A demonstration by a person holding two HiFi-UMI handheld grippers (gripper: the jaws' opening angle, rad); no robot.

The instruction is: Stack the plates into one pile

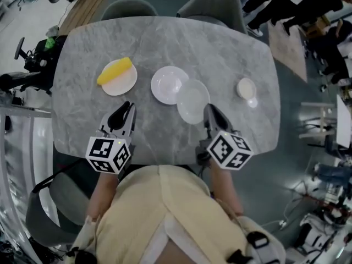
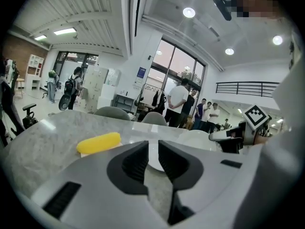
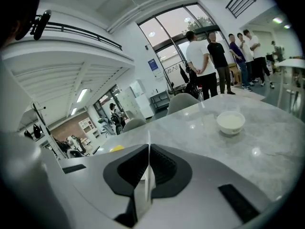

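Three white plates are on the grey marble table (image 1: 165, 37). The left plate (image 1: 122, 83) carries a yellow oblong thing (image 1: 114, 71). The middle plate (image 1: 168, 85) is bare. My right gripper (image 1: 209, 110) is shut on the near rim of the third plate (image 1: 192, 100), which hangs a little above the table and overlaps the middle plate's right edge. In the right gripper view that plate (image 3: 148, 178) shows edge-on as a thin white line between the pressed pads. My left gripper (image 1: 127, 107) hovers near the table's front, below the left plate, jaws apart with nothing between them (image 2: 152, 150).
A small white bowl (image 1: 246, 88) stands at the table's right (image 3: 230, 122). Grey chairs (image 1: 212, 4) are at the far side. Several people stand beyond the table by the windows (image 3: 202, 61). The table's front edge is right under both grippers.
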